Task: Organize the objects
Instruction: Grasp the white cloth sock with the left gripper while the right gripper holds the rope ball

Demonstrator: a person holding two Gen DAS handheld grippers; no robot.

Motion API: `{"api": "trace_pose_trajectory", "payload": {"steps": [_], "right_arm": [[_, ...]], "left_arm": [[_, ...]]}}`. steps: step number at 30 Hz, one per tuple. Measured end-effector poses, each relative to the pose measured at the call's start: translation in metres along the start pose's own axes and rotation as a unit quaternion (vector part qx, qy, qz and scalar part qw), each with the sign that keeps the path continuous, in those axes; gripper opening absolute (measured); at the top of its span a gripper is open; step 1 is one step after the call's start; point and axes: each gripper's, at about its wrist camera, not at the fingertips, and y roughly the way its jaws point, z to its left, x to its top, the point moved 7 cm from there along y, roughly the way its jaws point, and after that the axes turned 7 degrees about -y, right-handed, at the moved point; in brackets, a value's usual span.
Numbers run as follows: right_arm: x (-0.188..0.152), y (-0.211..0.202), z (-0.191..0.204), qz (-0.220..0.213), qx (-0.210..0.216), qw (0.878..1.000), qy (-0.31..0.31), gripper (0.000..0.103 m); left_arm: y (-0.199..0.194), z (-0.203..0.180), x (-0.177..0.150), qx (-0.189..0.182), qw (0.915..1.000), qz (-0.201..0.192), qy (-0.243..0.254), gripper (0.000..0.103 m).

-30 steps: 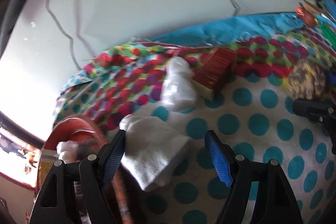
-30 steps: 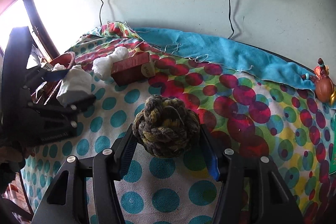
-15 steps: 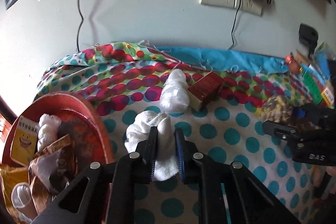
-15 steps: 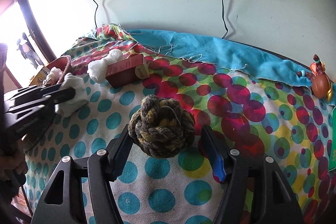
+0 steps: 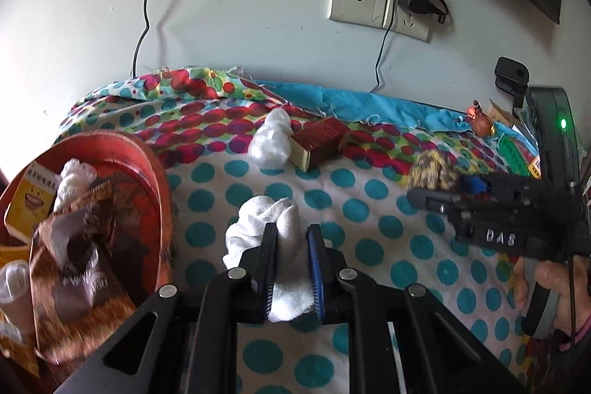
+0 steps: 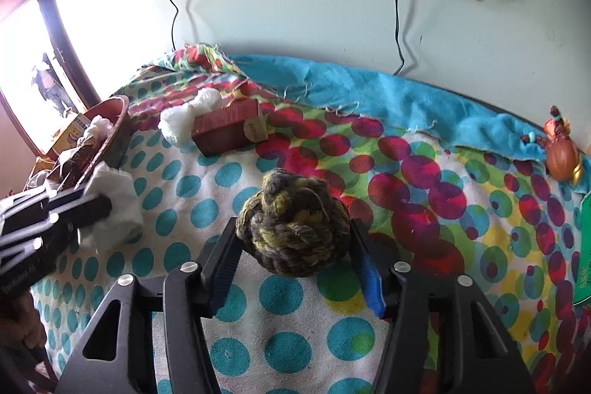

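White wall with a double socket plate (image 5: 376, 6) and trailing cables, above a surface under a polka-dot cloth (image 5: 369, 209) with a blue cloth (image 5: 369, 104) along the wall. Seen from the left wrist: left gripper (image 5: 291, 268) clamped on a white sock (image 5: 273, 228), sock bunched ahead of the fingers and resting on the dots. To the left, touching the cloth edge, a red bowl (image 5: 155, 165) full of wrappers and packets. Farther back, a white plastic bundle (image 5: 271, 139) just beside a red box (image 5: 319, 139). At right, the other tool beside a rope ball (image 5: 432, 170). Seen from the right wrist: right gripper (image 6: 295, 253) straddling the rope ball (image 6: 291, 231), both pads against its sides, ball sitting on the cloth. Left gripper (image 6: 55, 216) at far left pinching the sock (image 6: 118, 205) near the bowl (image 6: 114, 132). Red box (image 6: 227, 128) and white bundle (image 6: 184, 120) behind; a small brown figurine (image 6: 561, 154) at the right by the blue cloth (image 6: 406, 98).
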Motion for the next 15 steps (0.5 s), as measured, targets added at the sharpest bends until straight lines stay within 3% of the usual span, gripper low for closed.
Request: {"api": "trace_pose_trajectory", "payload": {"steps": [6, 10, 14, 15], "right_arm": [[0.001, 0.002, -0.001, -0.001, -0.008, 1.000, 0.005, 0.055], [0.001, 0.003, 0.002, 0.004, -0.014, 1.000, -0.003, 0.055], [0.000, 0.007, 0.005, 0.016, -0.025, 0.999, -0.015, 0.055], [0.000, 0.006, 0.004, 0.015, -0.025, 0.999, -0.015, 0.055]], "left_arm": [[-0.008, 0.008, -0.008, -0.001, 0.9992, -0.019, -0.034, 0.016], [-0.008, 0.009, -0.014, 0.013, 0.9990, -0.030, -0.029, 0.017], [-0.009, 0.012, -0.013, 0.013, 0.9983, -0.037, -0.044, 0.021], [-0.008, 0.014, -0.012, 0.014, 0.9980, -0.037, -0.049, 0.027]]}}
